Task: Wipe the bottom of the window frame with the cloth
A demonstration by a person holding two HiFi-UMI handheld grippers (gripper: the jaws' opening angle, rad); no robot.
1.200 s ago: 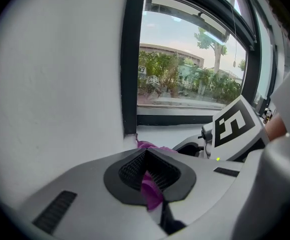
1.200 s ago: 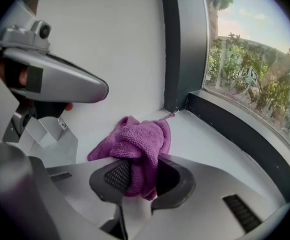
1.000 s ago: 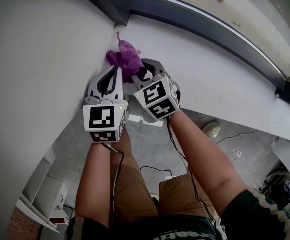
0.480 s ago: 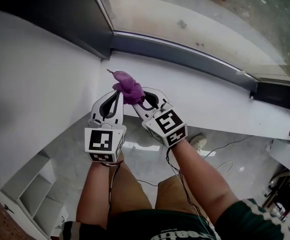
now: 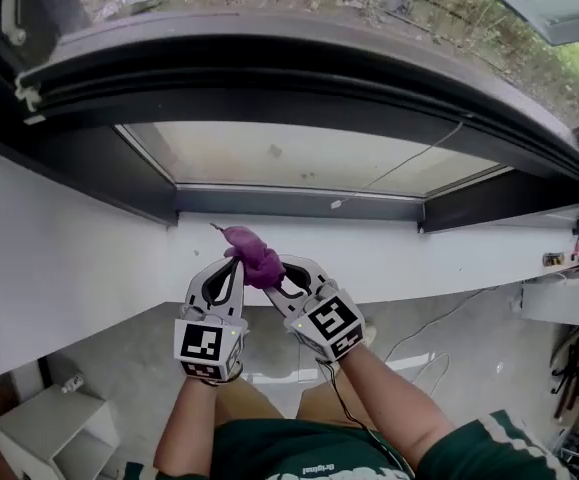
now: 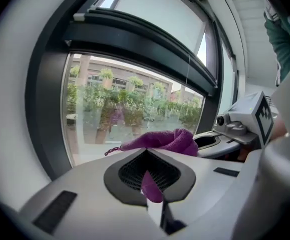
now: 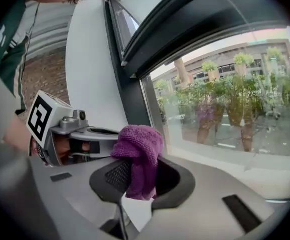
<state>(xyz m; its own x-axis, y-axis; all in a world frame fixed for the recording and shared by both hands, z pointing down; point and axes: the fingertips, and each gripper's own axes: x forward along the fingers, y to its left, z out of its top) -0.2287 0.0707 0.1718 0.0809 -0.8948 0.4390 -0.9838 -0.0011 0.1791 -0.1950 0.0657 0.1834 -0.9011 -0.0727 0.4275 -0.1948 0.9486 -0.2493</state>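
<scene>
Purple cloth (image 5: 254,256) bunched into a wad, held in the air just below the window frame's bottom rail (image 5: 299,203), in front of the white sill (image 5: 419,253). Whether sill is touched: cannot be told. A small dark loop (image 5: 215,227) is seen at the cloth's upper corner, toward the rail.

Cloth's middle is hidden inside the two grips; only a fold (image 6: 162,141) and the wad's top (image 7: 139,154) are shown.

Left gripper (image 5: 227,268): fingers (image 6: 84,184) closed, a thin strip of cloth pinched between them. Right gripper (image 5: 287,273): fingers (image 7: 195,204) closed on the thicker wad. Tips are set close together, both angled up toward the rail.

Forearms (image 5: 389,403) are extended forward below the sill, cut off at the picture's lower edge.
</scene>
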